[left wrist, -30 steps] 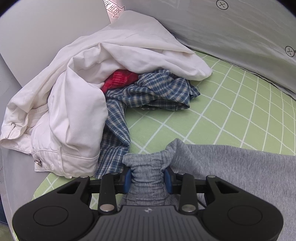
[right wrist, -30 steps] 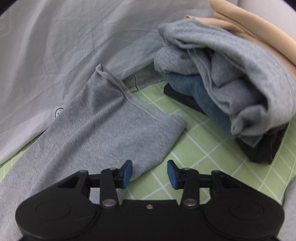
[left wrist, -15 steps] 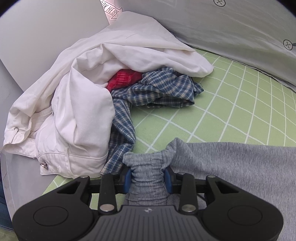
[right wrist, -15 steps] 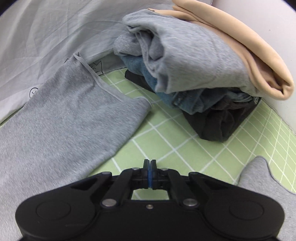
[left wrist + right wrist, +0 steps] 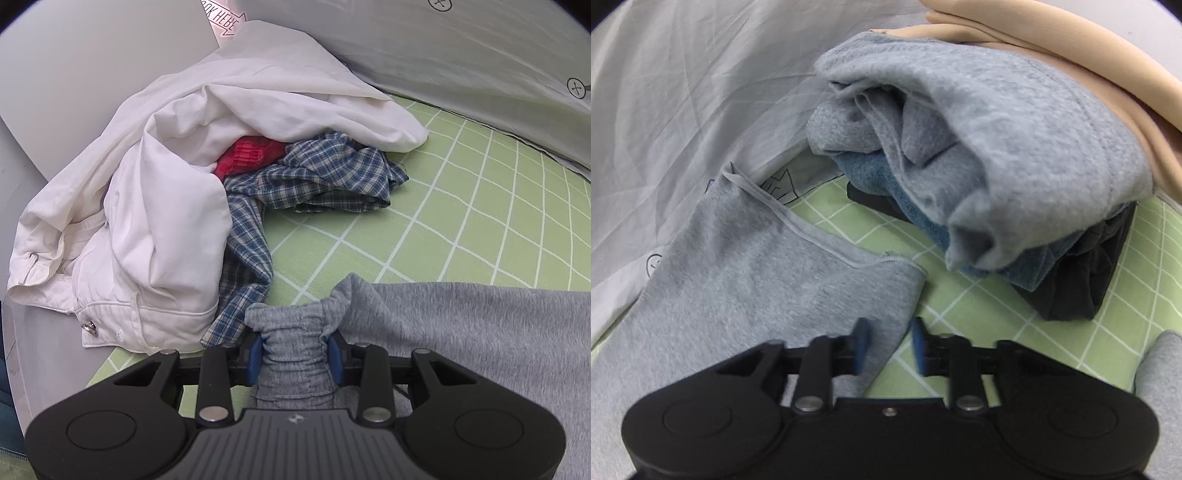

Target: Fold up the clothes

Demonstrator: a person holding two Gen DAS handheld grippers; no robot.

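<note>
- Your left gripper clamps a bunched end of the grey garment on the green checked mat, beside the white trousers and plaid shirt.
- Your right gripper, jaws apart, straddles the garment's corner edge near the folded stack.
</note>
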